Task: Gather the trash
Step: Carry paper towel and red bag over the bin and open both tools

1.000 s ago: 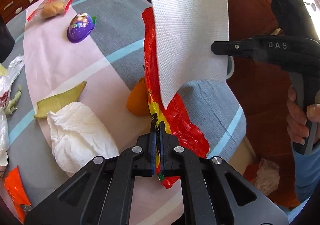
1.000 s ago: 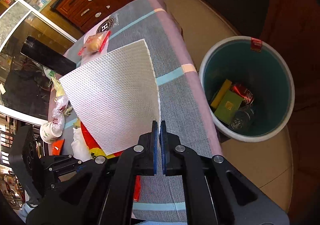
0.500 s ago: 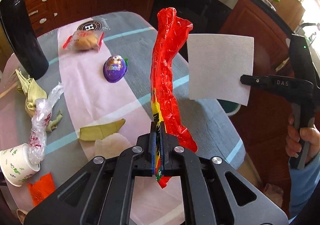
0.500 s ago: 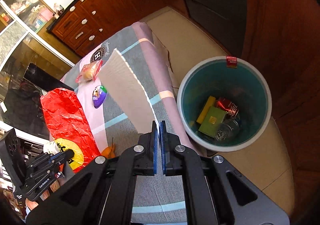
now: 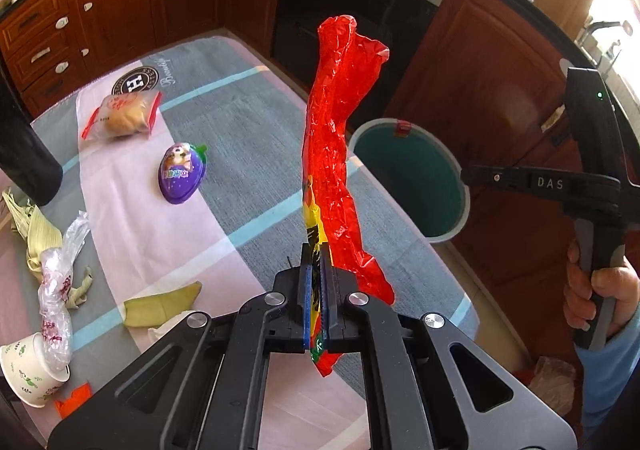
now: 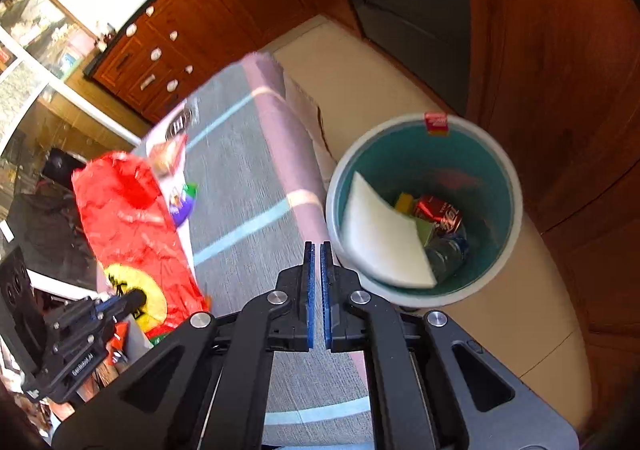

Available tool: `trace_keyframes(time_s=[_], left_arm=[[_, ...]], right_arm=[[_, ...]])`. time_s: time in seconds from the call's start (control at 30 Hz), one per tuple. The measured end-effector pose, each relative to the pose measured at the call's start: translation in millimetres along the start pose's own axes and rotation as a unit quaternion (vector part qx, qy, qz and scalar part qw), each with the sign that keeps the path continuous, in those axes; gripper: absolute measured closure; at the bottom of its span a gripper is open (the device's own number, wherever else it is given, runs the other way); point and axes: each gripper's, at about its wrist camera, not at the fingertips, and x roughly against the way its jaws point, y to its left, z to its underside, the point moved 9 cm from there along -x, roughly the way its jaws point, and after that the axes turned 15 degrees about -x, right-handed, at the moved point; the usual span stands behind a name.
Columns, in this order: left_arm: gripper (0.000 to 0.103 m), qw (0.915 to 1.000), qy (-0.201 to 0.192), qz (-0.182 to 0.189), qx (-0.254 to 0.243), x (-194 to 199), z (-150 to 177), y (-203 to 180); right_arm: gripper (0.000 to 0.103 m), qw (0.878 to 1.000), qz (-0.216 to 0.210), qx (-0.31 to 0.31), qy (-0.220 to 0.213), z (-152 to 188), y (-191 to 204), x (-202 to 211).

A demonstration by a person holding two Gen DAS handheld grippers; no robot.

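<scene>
My left gripper (image 5: 316, 250) is shut on a long red crinkled wrapper (image 5: 340, 154) and holds it upright above the table; the wrapper also shows in the right wrist view (image 6: 132, 226). My right gripper (image 6: 317, 250) is slightly open and empty, above the table edge beside the teal bin (image 6: 508, 178). A white paper towel (image 6: 380, 238) lies inside the bin on a red can (image 6: 438, 210) and other trash. The bin also shows in the left wrist view (image 5: 412, 170).
On the striped tablecloth (image 5: 256, 178) lie a purple egg-shaped toy (image 5: 182, 174), a wrapped bun (image 5: 124, 116), a corn husk (image 5: 160, 308), a clear plastic bag (image 5: 56, 286) and a tipped paper cup (image 5: 28, 374). Wooden cabinets stand behind.
My right gripper has let go of the white paper towel, which now lies in the bin. My left gripper has lifted the red wrapper higher.
</scene>
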Motion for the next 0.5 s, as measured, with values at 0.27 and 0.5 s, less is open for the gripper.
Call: trace_keyframes(time_s=[0.27,0.5], left_arm=[[0.1,0.9996,0.011,0.023,-0.015,-16.0,-8.5,-13.5],[0.1,0.9948,0.009,0.066,-0.077,-55.1,-65.9,-70.6]], right_arm=[[0.1,1.0,0.004,-0.01,0.023,5.4,-8.1,-25.0],[0.096,0.998,0.025,-0.051,0.0,-17.2,-47.5,-17.2]])
